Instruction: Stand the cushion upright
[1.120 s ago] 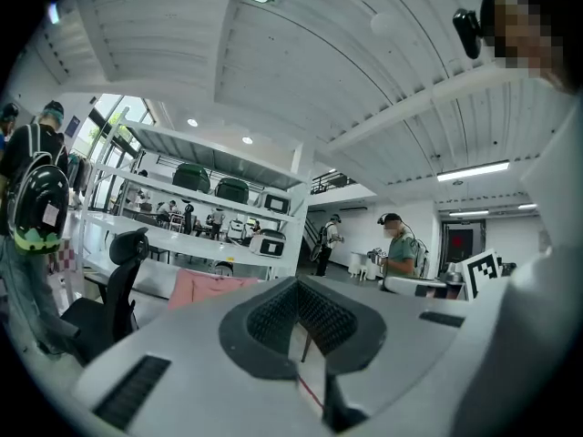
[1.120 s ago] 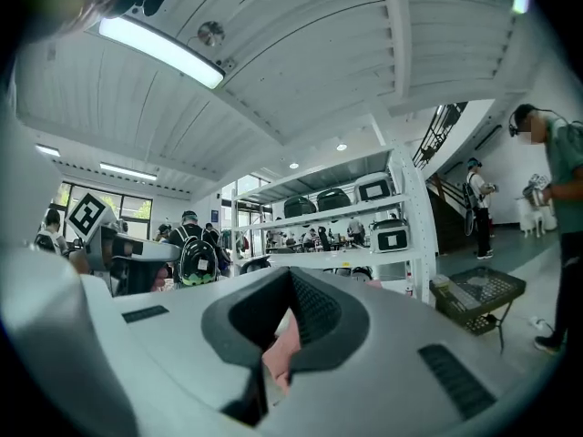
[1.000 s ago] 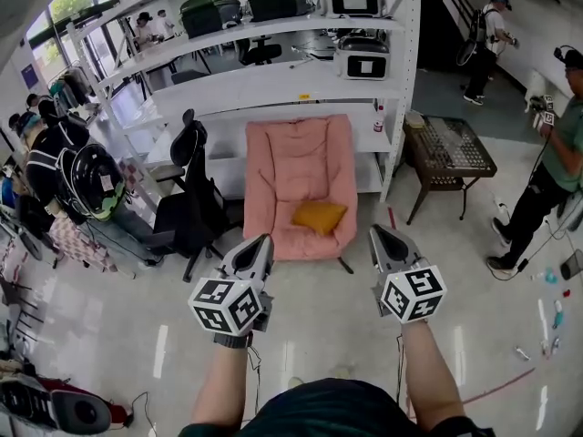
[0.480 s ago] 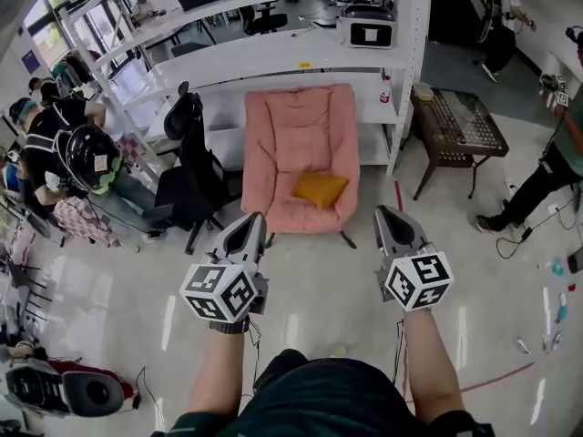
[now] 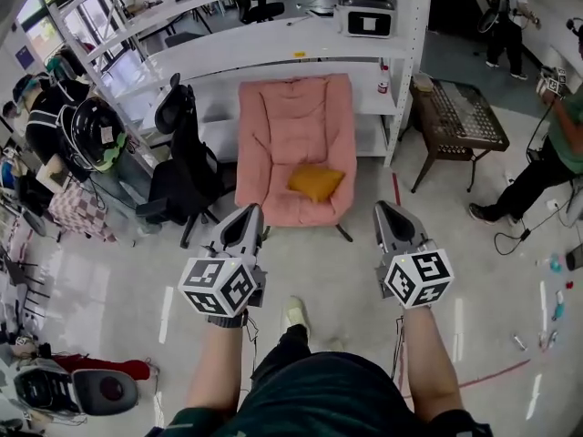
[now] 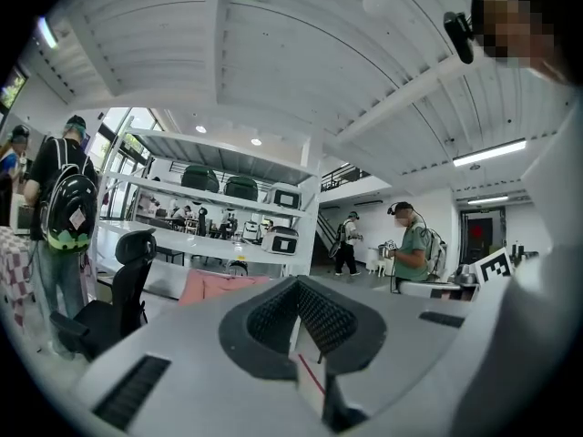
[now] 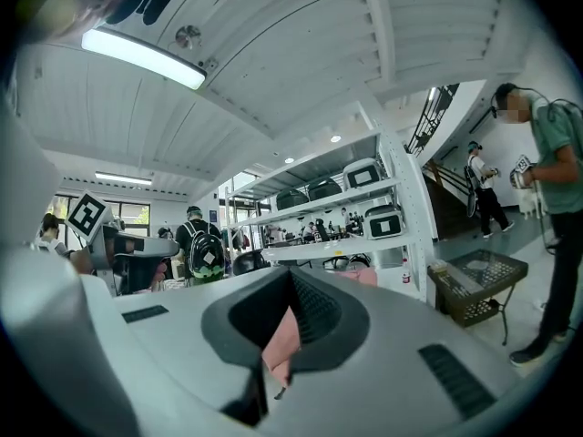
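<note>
Stepping forward, the person now shows a pale shoe (image 5: 293,314) on the floor between the two forearms, where none showed a second ago, and the pink armchair (image 5: 293,126) has slid higher in the head view. The yellow cushion (image 5: 316,182) has not shifted on it. It lies flat on the right half of the seat, near the front edge.

Both grippers are well short of the cushion, over bare floor in front of the armchair. The left gripper (image 5: 248,213) is below and left of the cushion, and the right gripper (image 5: 383,208) is below and right of it, so the cushion sits ahead of the gap between them.

Both forearms reach straight forward, roughly side by side, with the marker cubes facing up and the grippers pointing about level toward the armchair. Each gripper's own view shows its jaws closed together with nothing held. A strip of the armchair shows past the right gripper's jaws.
</note>
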Tool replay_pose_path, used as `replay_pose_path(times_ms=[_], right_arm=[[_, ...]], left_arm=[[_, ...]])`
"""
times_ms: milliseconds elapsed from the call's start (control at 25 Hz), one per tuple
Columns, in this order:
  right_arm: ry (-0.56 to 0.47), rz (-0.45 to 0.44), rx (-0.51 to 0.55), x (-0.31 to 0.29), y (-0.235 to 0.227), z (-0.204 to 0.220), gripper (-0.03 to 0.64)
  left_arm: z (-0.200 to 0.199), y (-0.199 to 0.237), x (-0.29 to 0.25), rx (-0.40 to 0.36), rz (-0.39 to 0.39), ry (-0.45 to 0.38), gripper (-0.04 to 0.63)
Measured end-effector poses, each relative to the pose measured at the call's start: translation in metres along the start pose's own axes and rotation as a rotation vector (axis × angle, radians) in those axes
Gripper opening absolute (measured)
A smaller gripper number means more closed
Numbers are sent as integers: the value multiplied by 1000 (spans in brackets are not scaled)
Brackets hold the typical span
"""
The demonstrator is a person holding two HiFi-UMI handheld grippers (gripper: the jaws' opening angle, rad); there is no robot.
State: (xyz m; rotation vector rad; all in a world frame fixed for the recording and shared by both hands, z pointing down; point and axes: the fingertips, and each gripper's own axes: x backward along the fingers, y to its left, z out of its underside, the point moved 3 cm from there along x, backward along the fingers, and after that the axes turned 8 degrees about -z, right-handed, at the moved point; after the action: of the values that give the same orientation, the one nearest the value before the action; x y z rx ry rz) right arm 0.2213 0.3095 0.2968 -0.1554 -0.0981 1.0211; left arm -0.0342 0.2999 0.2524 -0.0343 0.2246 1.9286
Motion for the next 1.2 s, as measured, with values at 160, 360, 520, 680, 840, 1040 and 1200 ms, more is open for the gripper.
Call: replay_pose_path(times_ms=[160, 360, 520, 680, 840, 1040, 1200], right_arm=[[19, 10, 12, -13, 0, 6, 2], [40, 22, 19, -43, -7, 11, 3], [65, 32, 14, -83, -11, 17, 3], [88, 38, 4, -129, -16, 30, 2], [108, 57, -16, -177, -20, 42, 3], [122, 93, -35, -229, -25, 58, 3], [139, 134, -54, -256, -30, 71, 3]], left_arm=[[6, 11, -13, 6, 13, 3, 6], [7, 28, -41, 9, 33, 2, 6], [5, 55, -71, 8, 53, -2, 6], [5, 89, -108, 6, 75, -12, 5], [5, 126, -142, -6, 95, -10, 6], [13, 169, -184, -2, 126, 2, 5], [18, 191, -212, 1, 159, 18, 6]])
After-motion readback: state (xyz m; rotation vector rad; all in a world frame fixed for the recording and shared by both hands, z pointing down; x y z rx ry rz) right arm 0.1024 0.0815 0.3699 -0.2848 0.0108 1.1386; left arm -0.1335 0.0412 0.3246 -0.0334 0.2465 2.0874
